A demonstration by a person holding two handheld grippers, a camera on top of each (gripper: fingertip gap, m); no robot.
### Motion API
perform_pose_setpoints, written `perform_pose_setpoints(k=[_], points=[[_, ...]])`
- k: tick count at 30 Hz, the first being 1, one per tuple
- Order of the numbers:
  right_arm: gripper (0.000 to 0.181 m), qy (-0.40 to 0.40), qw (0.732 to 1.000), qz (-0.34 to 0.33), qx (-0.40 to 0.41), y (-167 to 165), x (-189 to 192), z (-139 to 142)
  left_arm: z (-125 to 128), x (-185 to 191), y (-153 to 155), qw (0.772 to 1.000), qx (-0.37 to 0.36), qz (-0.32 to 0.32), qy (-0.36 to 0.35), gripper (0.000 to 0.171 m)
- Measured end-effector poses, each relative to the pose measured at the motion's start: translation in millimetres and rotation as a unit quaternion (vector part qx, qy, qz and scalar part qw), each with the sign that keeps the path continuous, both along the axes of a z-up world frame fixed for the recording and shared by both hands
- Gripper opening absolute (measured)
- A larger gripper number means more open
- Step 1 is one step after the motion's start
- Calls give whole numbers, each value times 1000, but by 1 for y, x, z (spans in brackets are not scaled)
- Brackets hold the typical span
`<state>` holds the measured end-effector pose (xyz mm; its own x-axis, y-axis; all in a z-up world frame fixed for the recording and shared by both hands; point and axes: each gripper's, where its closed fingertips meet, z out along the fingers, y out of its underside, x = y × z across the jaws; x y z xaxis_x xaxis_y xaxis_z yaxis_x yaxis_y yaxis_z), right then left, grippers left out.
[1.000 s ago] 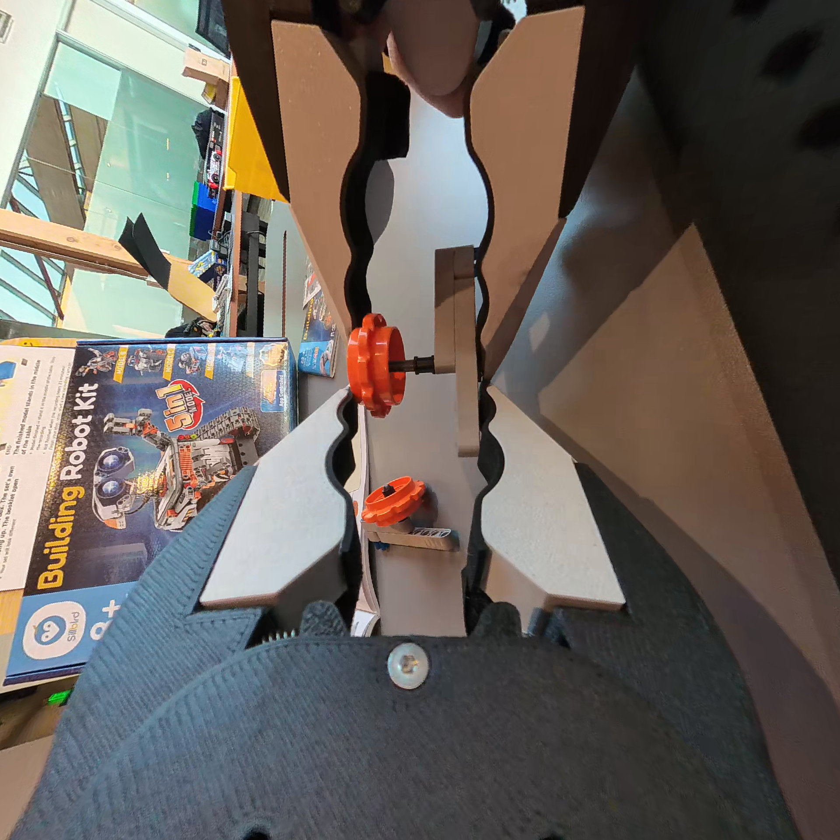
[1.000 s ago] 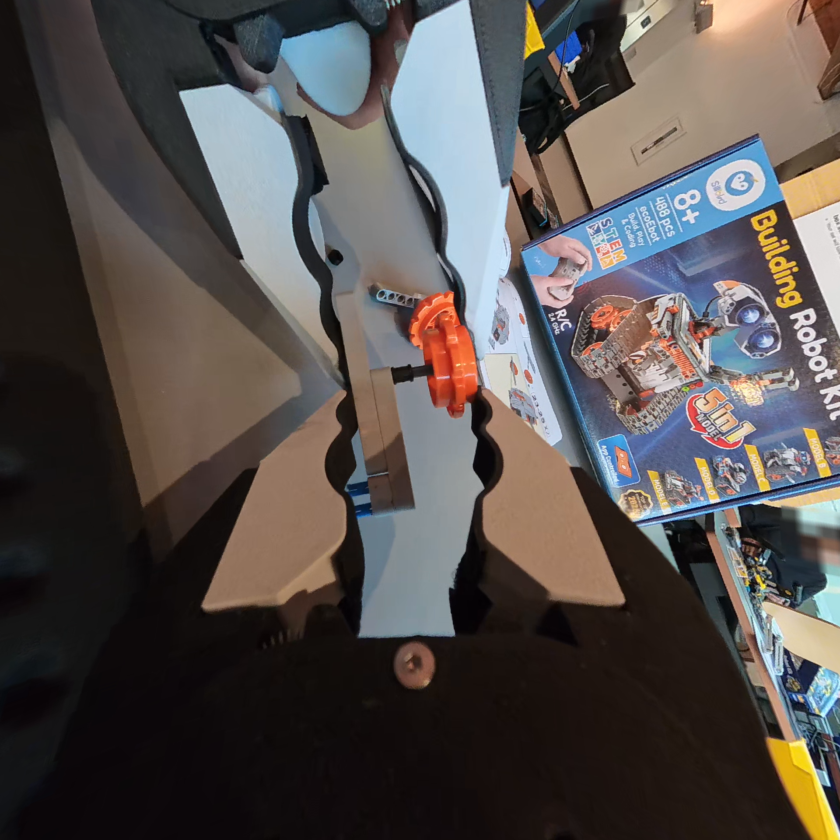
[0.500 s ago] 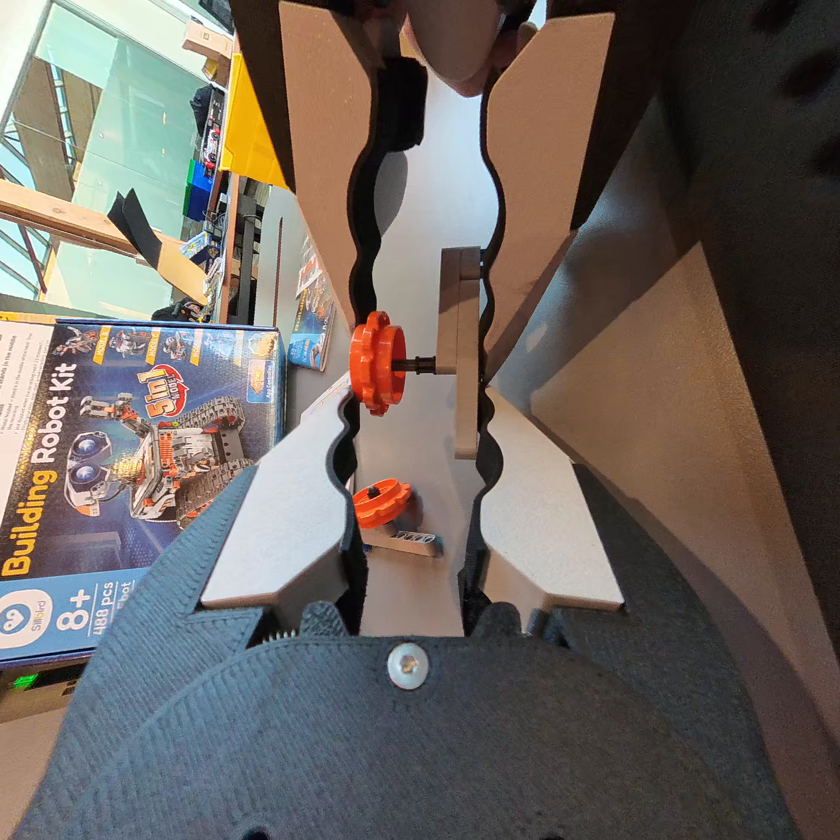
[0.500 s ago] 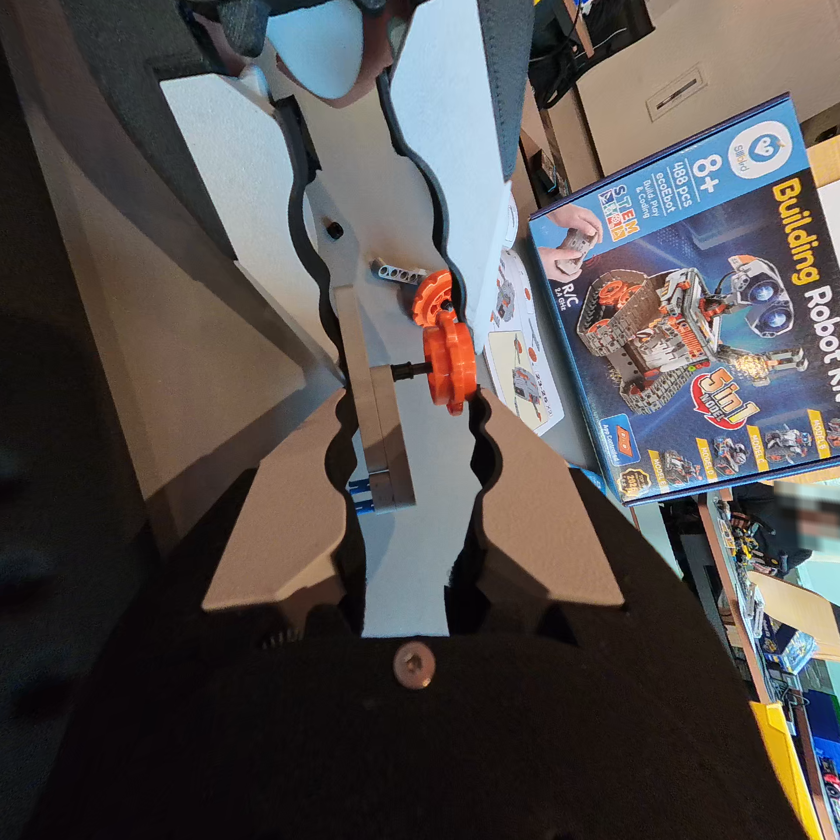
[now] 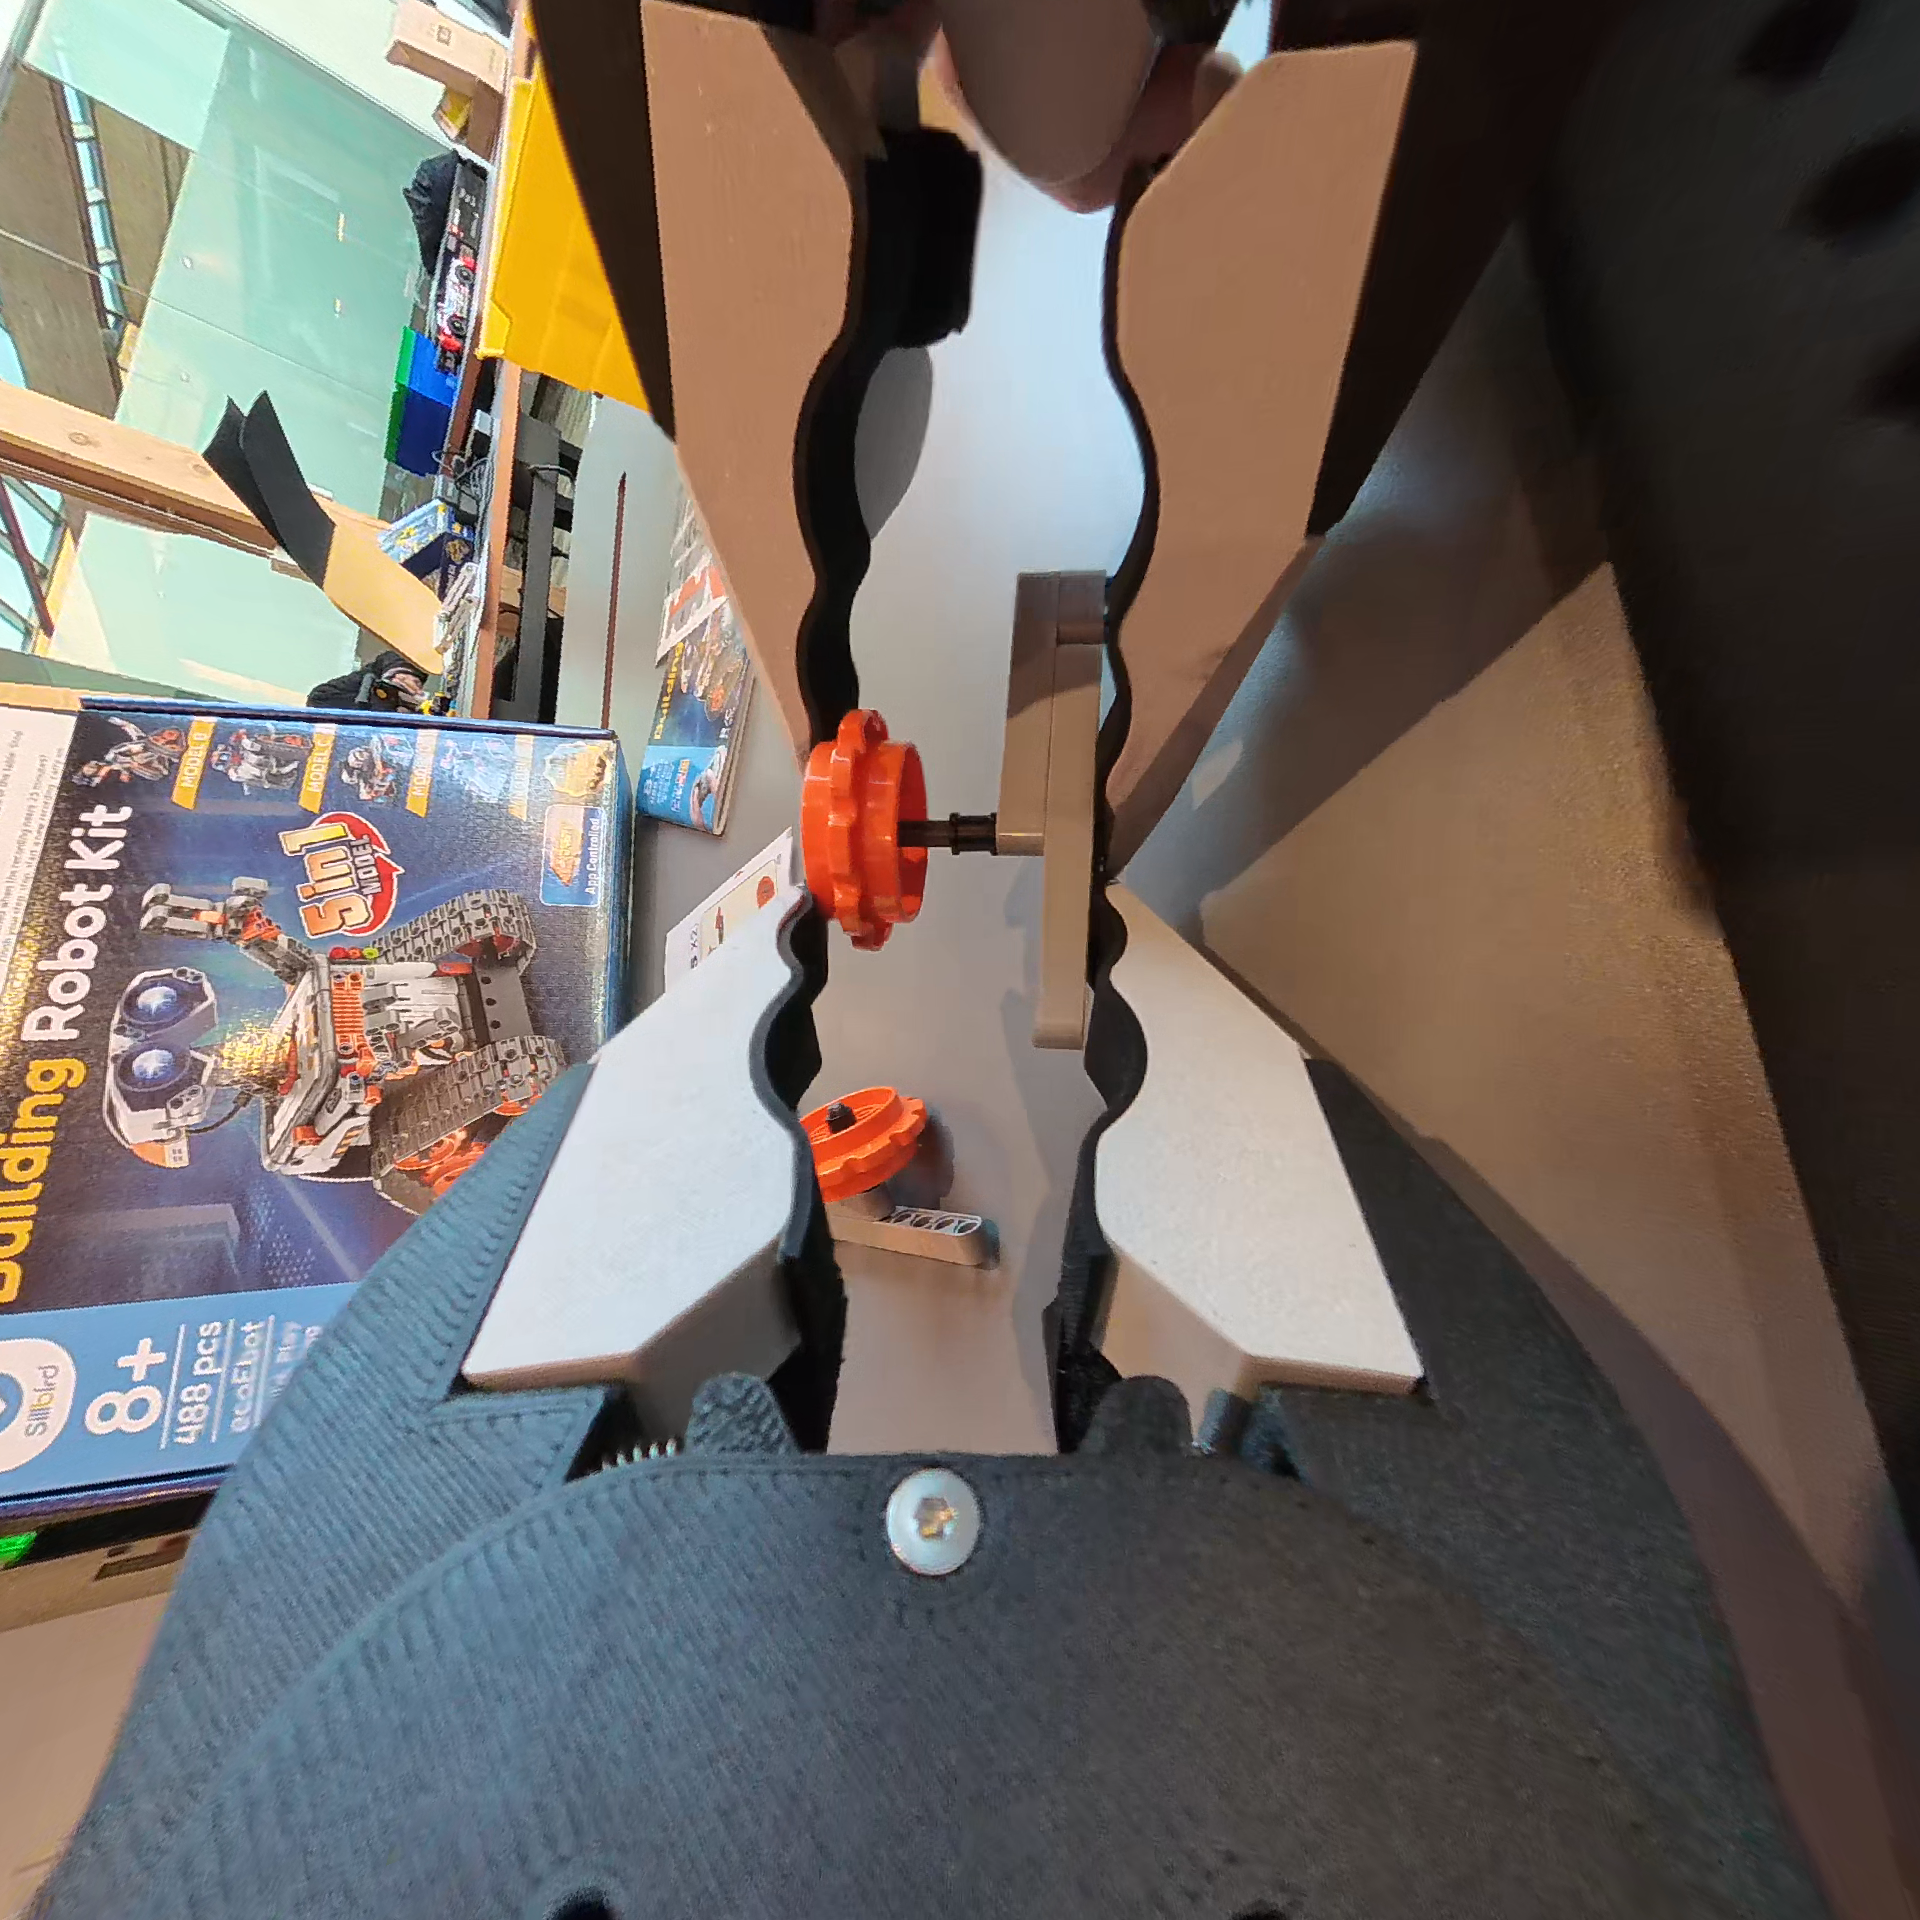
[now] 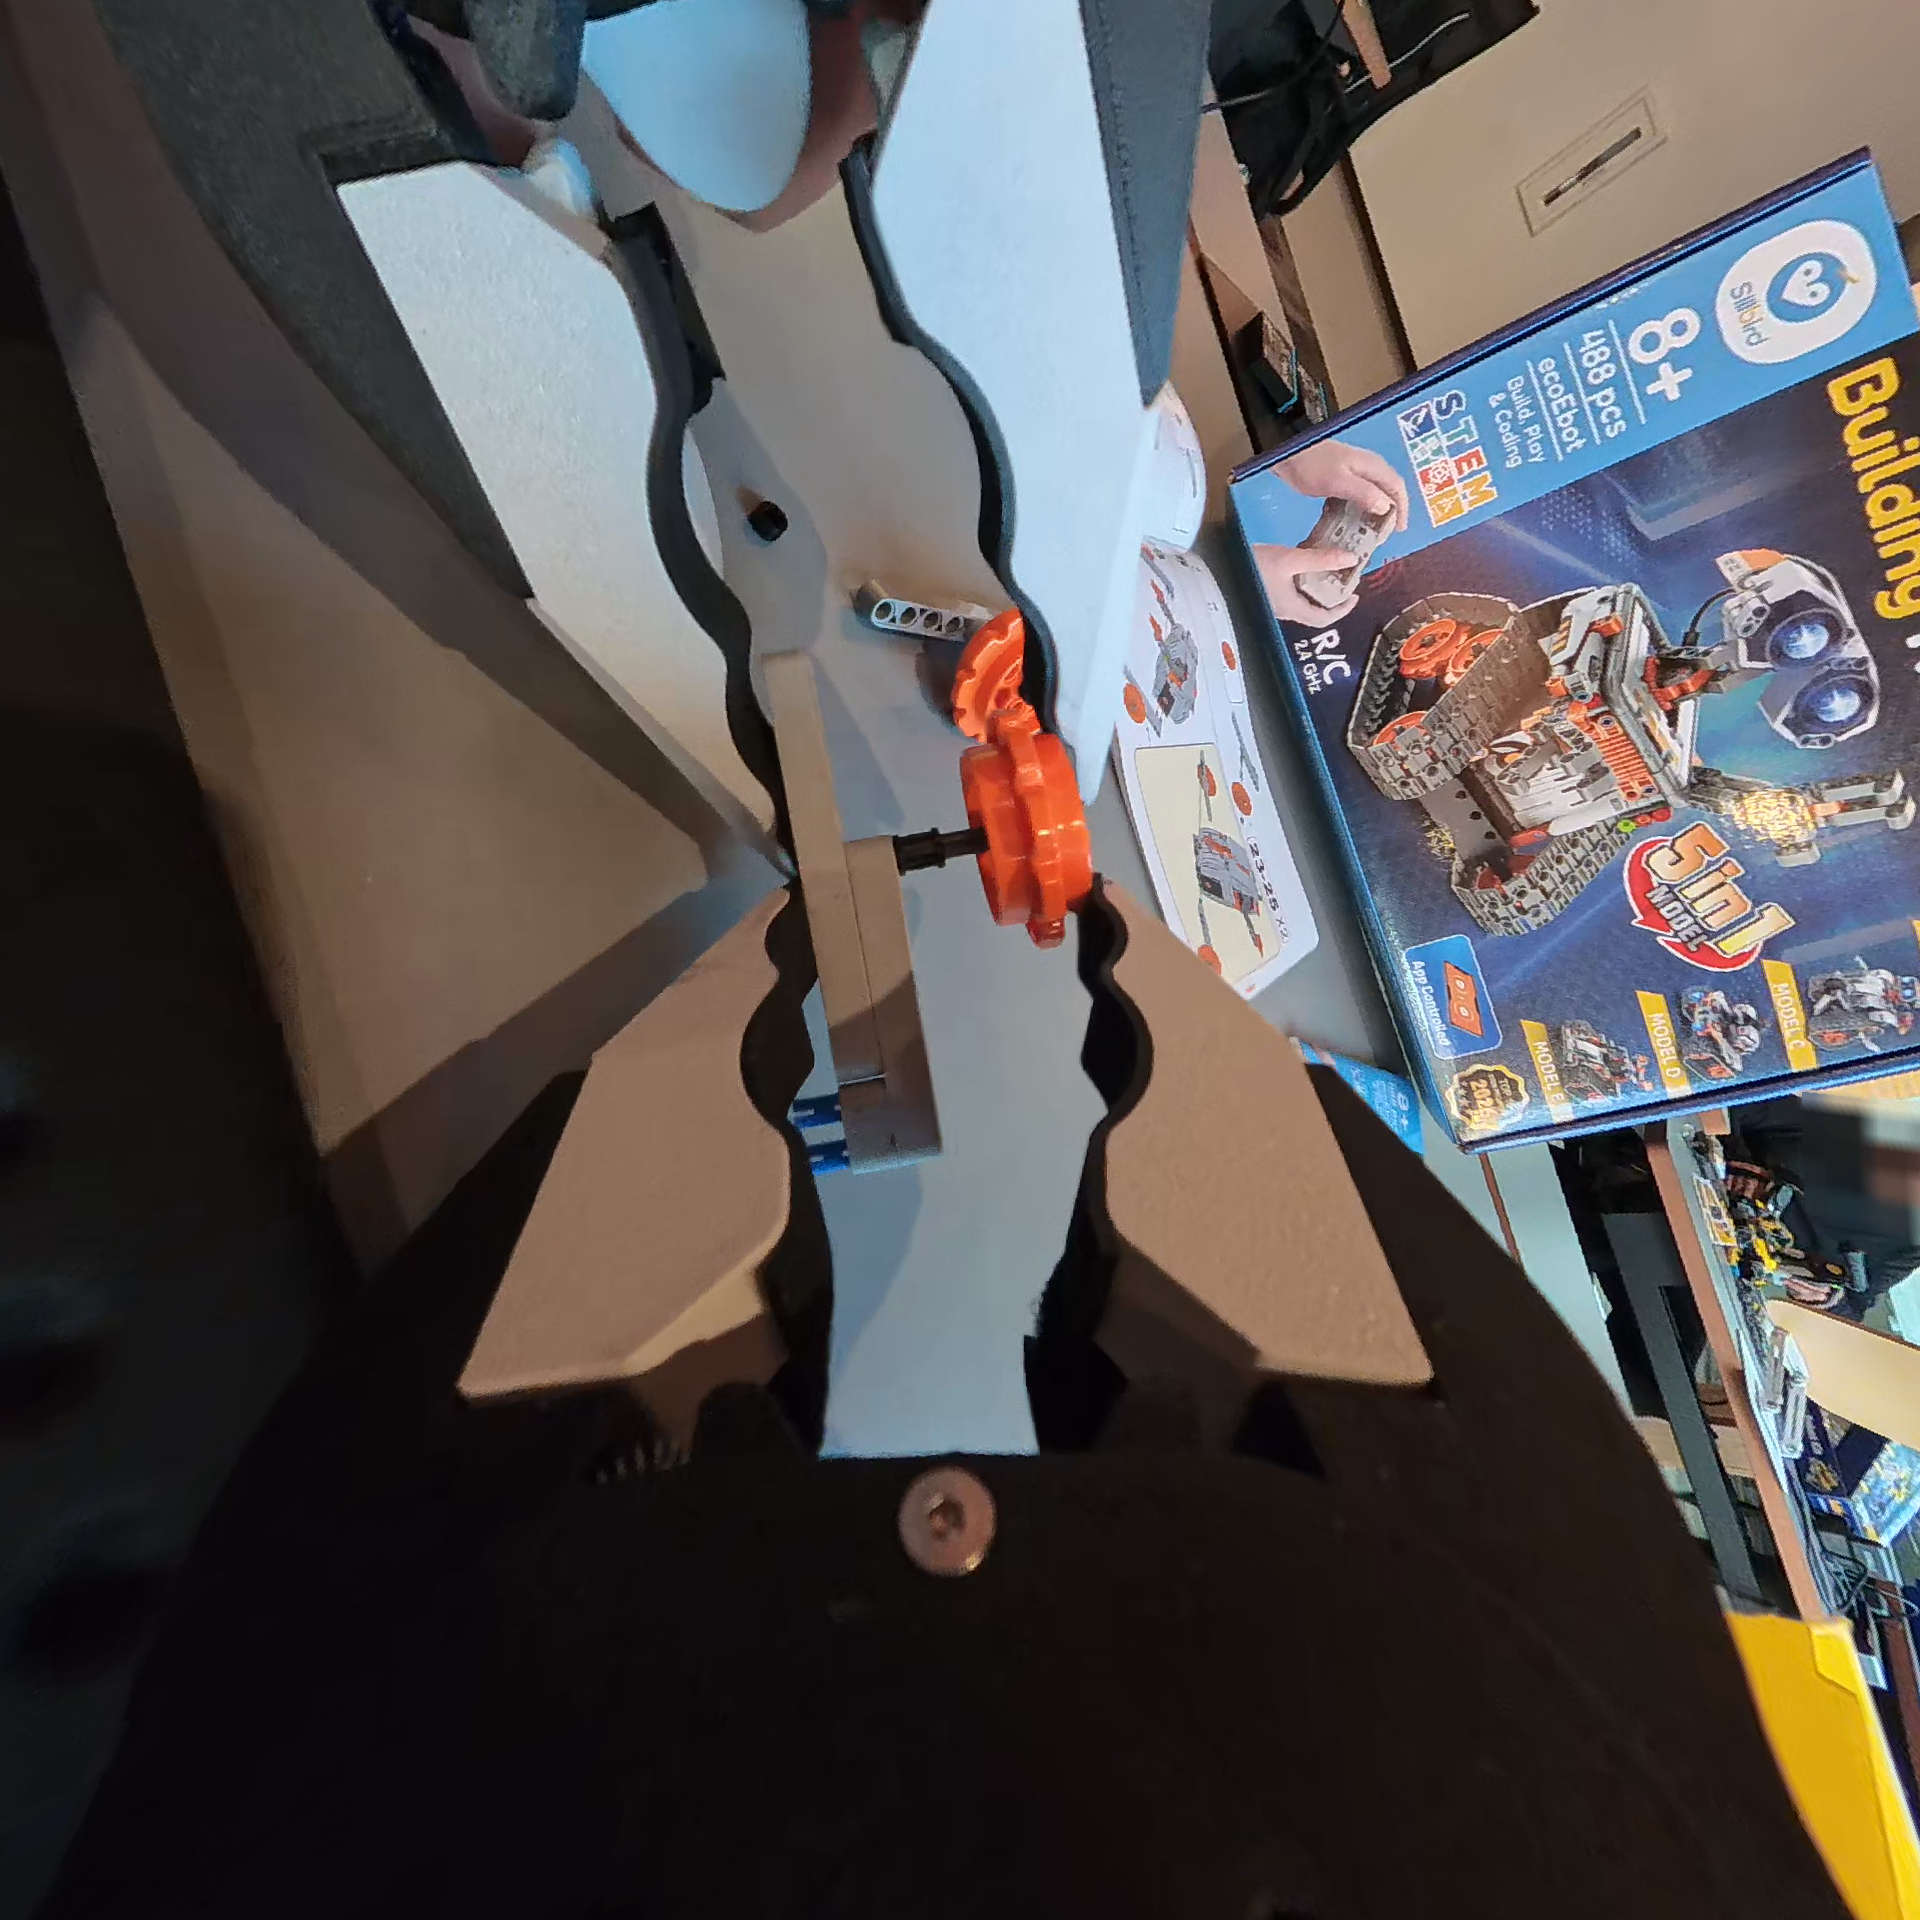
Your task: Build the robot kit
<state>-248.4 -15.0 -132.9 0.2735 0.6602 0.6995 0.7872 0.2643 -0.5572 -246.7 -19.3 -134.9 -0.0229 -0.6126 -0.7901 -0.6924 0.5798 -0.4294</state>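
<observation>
A small assembly hangs above the grey table [image 5: 935,1371]: an orange toothed wheel [image 5: 862,826] on a black axle [image 5: 956,831] fixed into a grey beam [image 5: 1060,810]. My left gripper [image 5: 951,904] is shut on it, one fingertip against the wheel and the other against the beam. My right gripper [image 6: 940,888] faces it and is shut on the same assembly, touching the beam [image 6: 852,935] and the wheel [image 6: 1023,831]. Blue pins [image 6: 816,1132] stick out at the beam's end. A second orange wheel [image 5: 862,1143] lies on the table on a short holed grey beam [image 5: 925,1236].
A blue robot kit box [image 5: 312,987] stands beside the grippers, also in the right wrist view [image 6: 1610,675]. An instruction booklet [image 6: 1216,810] lies next to it. A black pin [image 6: 767,516] lies on the table. A yellow bin [image 5: 551,239] sits farther off. Less than 4 cm separates the two grippers' tips.
Both grippers and the held assembly have drifted and tilted slightly together, so the box and the loose wheel shift in view. The grips have not changed.
</observation>
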Motion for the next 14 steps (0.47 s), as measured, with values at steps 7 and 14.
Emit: perform_pose_setpoints(k=[7,14], points=[[51,-27,999,-3,31,5,1,-3,4,2,-4,998,52,-18,3,50],[52,-46,997,-3,56,4,0,-1,5,2,-4,997,74,-25,7,50]])
